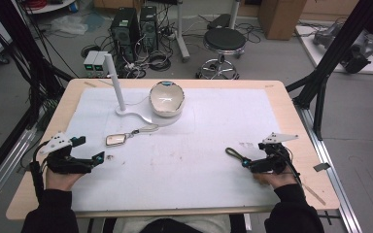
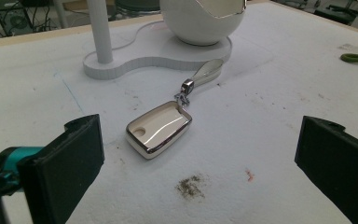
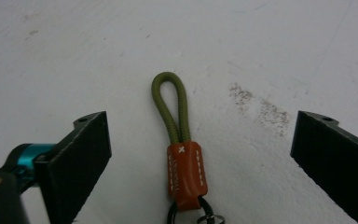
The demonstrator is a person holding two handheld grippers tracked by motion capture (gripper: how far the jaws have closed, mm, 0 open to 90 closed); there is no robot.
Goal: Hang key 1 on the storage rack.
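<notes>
Here, two grippers' fingers gape: one key fob [image 2: 158, 129], one green-looped lanyard [image 3: 173, 112].

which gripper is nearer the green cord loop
Right. The right gripper is open with the green cord loop lying between its jaws. The left gripper is across the table, open near the key fob.
</notes>
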